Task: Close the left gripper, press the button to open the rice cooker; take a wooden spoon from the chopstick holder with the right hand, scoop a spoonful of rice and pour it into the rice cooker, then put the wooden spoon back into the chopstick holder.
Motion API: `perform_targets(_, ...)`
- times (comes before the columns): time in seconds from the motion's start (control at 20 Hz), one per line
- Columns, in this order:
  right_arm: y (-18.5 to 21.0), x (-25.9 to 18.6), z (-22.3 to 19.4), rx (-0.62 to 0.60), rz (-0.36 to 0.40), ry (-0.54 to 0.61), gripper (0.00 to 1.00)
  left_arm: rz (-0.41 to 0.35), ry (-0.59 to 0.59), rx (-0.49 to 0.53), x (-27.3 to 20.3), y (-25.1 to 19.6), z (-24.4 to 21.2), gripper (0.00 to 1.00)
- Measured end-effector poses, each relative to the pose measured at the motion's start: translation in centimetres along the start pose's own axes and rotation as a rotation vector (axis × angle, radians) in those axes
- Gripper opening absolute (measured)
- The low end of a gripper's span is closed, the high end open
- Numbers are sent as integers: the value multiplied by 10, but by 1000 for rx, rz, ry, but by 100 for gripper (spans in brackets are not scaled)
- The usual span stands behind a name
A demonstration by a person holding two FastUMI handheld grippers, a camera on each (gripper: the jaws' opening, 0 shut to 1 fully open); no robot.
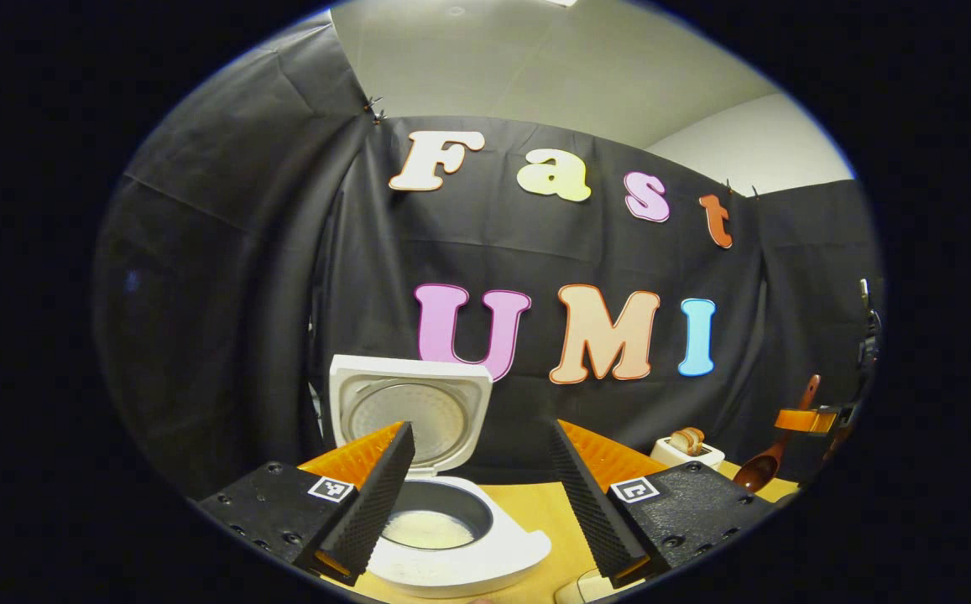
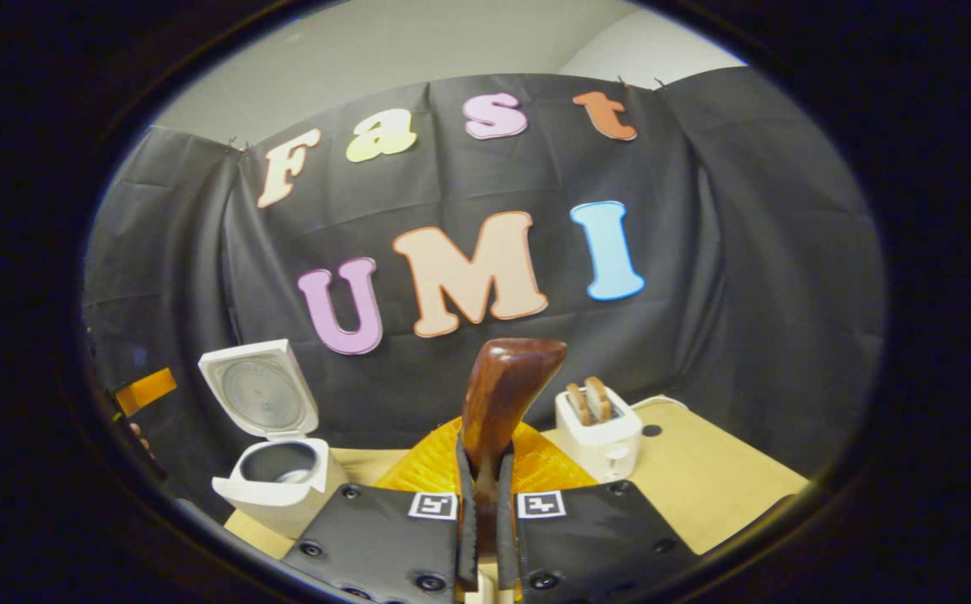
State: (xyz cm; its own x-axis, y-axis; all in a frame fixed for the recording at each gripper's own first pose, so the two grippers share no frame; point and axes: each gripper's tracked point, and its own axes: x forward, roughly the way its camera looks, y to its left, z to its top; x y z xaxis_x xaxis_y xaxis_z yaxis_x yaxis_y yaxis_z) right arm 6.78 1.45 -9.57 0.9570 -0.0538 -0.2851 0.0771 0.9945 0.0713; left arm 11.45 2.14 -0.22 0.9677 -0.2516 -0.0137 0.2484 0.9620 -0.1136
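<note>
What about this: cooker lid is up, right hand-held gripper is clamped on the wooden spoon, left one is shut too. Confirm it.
Wrong on one point: the left hand-held gripper is open, seen in the left gripper view. The rice cooker lid is up and the right hand-held gripper clamps the wooden spoon.

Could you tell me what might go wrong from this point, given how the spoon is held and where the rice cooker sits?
1. The right tongs grip the wooden spoon low on its handle, so it may pivot or slip while moving.
2. The rice cooker sits near the table edge with its lid up; a bump could shift it.
3. The open left tongs hover by the pot and could block the spoon's path.
</note>
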Motion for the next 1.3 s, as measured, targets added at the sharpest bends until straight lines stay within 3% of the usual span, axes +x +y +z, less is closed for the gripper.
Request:
perform_targets(0.25, -69, -7, -22, -9, -70, 30, 10, -14, 16, 16, 5, -33, -1, 95)
perform_targets(0.55, -125, -21, -67, 2, -111, 104, 12, -16, 13, 33, 6, -60, 5, 94)
perform_targets(1.3, -150, -35, -195, 14, -99, 326, 12, 19, 31, 61, -11, -78, 4, 92)
